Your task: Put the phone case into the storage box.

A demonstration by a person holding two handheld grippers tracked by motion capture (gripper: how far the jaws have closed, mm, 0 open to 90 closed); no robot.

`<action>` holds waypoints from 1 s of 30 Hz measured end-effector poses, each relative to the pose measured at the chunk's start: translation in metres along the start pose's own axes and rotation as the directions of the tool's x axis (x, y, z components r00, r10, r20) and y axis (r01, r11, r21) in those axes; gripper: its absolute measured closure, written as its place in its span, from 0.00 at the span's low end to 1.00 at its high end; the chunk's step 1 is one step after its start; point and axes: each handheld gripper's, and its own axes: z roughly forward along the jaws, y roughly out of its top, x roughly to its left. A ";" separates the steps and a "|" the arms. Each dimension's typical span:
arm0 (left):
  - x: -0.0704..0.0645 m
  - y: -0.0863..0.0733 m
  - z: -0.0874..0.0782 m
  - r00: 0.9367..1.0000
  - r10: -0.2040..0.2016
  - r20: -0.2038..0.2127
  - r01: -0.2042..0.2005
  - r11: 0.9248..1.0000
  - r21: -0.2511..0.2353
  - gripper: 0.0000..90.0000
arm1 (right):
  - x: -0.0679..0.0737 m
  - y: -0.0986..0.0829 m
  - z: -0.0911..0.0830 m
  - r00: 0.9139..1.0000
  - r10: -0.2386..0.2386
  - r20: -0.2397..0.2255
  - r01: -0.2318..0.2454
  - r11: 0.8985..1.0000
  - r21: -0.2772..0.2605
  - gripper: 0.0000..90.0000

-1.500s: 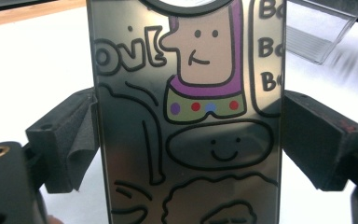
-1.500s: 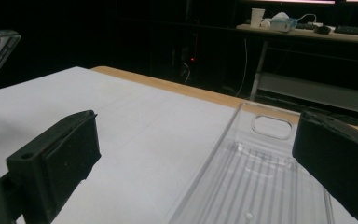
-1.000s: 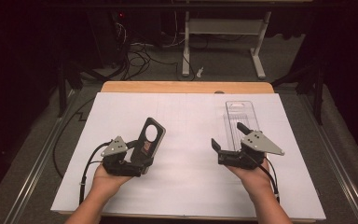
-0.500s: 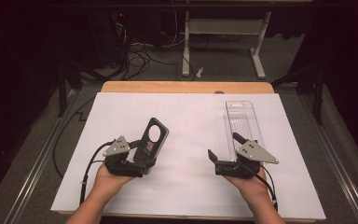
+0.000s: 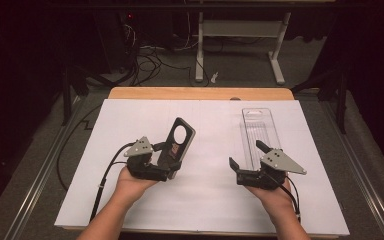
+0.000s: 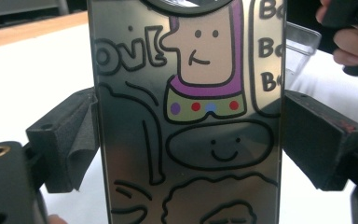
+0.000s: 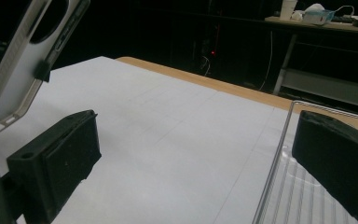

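A phone case [image 5: 179, 142] with cartoon drawings [image 6: 191, 112] and a round camera hole is held tilted up off the white table sheet [image 5: 200, 130]. My left gripper [image 5: 172, 161] is shut on its lower part, one jaw on each long edge. My right gripper [image 5: 247, 155] stands open at the near right with nothing between its jaws [image 7: 186, 154]; its right jaw sits over the near end of a clear plastic tray [image 5: 260, 132]. In the right gripper view the case [image 7: 28, 60] shows at the far left and the tray's rim [image 7: 275, 163] at the right.
The table's wooden far edge [image 5: 200, 93] runs past the white sheet. A white desk frame [image 5: 240, 35] and cables [image 5: 150, 55] stand on the dark floor beyond. Metal rails [image 5: 35, 180] flank the table.
My right gripper has drawn back toward the near edge, off most of the clear tray. The left gripper has shifted slightly right with the case still in it.
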 end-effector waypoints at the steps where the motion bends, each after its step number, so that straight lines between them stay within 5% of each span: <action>1: -0.002 -0.001 0.003 1.000 0.006 0.009 -0.006 1.000 0.009 0.14 | 0.000 0.000 0.000 1.000 -0.001 0.001 0.001 1.000 -0.002 0.02; 10: -0.003 -0.003 0.001 0.999 0.022 0.025 -0.022 1.000 0.007 0.14 | 0.007 0.009 0.007 0.999 0.024 -0.045 -0.025 0.999 -0.036 0.01; 20: 0.013 -0.007 -0.024 1.000 -0.001 0.025 0.002 0.999 -0.042 0.14 | 0.038 0.024 0.049 0.989 0.011 -0.150 -0.016 0.999 -0.032 0.01; 30: 0.014 -0.012 -0.024 0.999 0.013 0.043 -0.012 1.000 -0.017 0.14 | 0.051 0.012 0.081 0.988 -0.054 -0.142 0.059 0.998 0.031 0.01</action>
